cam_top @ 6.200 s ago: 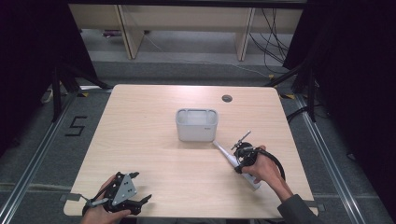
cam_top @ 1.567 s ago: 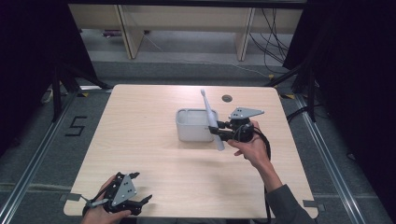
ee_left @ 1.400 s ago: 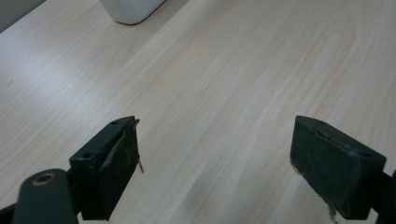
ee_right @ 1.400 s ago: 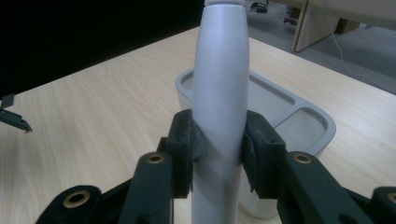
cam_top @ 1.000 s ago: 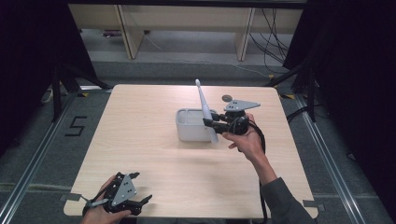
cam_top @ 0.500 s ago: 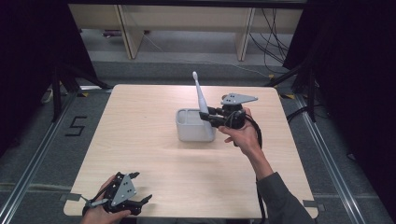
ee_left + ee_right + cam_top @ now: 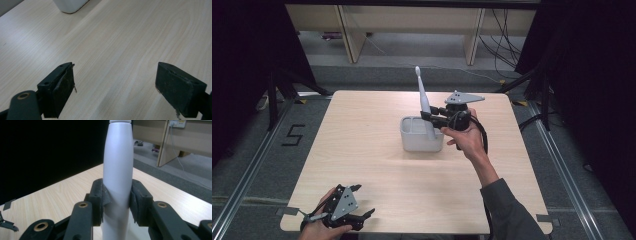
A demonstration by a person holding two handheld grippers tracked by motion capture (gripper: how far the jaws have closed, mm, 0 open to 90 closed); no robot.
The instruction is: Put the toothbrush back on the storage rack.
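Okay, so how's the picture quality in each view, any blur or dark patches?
High view: table evenly lit, surroundings at both sides black. Left gripper view: sharp wood grain, open jaws slightly soft. Right gripper view: the toothbrush clamped in the right gripper blurs near the bottom edge, and the upper left is black.

Grey floor [image 7: 257,165] w/ a taped "5" [image 7: 293,135], wood shelf unit [image 7: 412,22] behind, dark surrounds both sides.
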